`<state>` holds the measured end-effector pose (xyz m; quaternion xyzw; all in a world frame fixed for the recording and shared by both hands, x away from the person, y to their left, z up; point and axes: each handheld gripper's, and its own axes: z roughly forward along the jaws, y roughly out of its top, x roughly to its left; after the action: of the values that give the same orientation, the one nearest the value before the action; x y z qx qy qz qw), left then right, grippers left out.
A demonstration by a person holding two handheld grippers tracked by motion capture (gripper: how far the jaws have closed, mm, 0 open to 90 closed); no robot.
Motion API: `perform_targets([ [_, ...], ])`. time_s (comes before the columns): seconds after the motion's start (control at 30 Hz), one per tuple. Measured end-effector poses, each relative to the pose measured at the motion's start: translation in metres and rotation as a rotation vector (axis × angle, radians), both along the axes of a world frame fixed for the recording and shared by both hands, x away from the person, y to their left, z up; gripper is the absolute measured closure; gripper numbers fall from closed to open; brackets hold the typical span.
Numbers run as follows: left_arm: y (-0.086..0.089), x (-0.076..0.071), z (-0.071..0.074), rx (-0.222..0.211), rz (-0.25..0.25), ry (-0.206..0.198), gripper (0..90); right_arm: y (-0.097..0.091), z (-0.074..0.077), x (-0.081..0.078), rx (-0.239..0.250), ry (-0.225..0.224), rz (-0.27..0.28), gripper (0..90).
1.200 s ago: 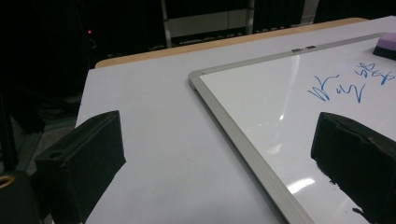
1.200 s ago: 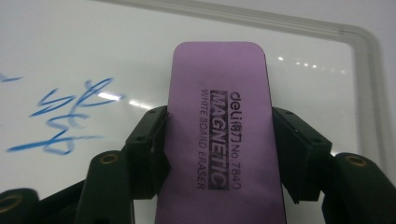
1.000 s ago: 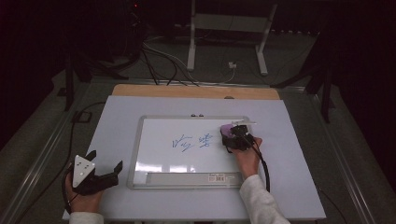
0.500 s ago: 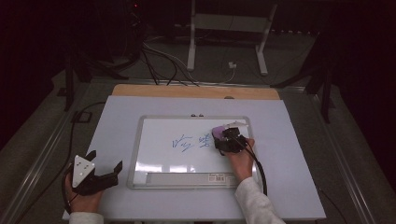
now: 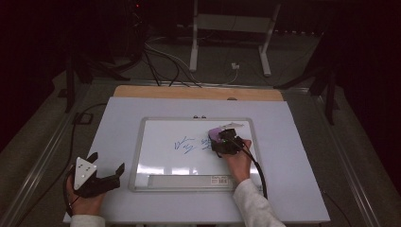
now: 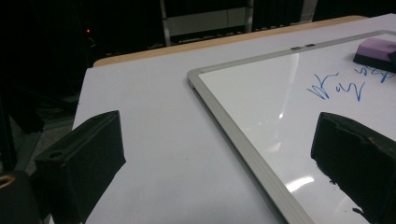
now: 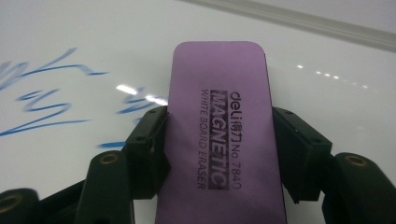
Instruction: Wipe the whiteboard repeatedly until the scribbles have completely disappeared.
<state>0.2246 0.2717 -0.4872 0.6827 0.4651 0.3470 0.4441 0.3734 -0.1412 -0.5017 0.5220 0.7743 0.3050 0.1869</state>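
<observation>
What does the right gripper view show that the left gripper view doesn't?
Right gripper view alone: the eraser's printed label and the right gripper clamped on the purple eraser. Left gripper view alone: the whiteboard's corner frame, the white table and the open left gripper. Both: the eraser, the whiteboard and blue writing.

Pale lavender-white table top (image 5: 118, 142) over a wooden board, a tan strip of it (image 5: 198, 92) bare at 12 o'clock. Lying flat at the centre, a silver-framed whiteboard (image 5: 142, 142), blue scribbles (image 5: 185, 144) mid-board, purple eraser (image 5: 218, 134) on its surface toward 3 o'clock. Resting at 8 o'clock, just off the frame, left gripper (image 5: 101, 172), jaws spread apart.
</observation>
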Motion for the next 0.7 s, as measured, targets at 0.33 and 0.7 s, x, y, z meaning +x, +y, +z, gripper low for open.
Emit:
perform_targets([
  [0.33, 0.001, 0.000, 0.000, 0.000, 0.000, -0.001, 3.6, 0.007, 0.000, -0.004, 0.001, -0.006, 0.034, 40.8],
  [0.7, 0.000, 0.000, 0.000, 0.001, -0.001, 0.000, 3.6, -0.002, -0.001, 0.005, 0.015, -0.005, -0.026, 40.8],
])
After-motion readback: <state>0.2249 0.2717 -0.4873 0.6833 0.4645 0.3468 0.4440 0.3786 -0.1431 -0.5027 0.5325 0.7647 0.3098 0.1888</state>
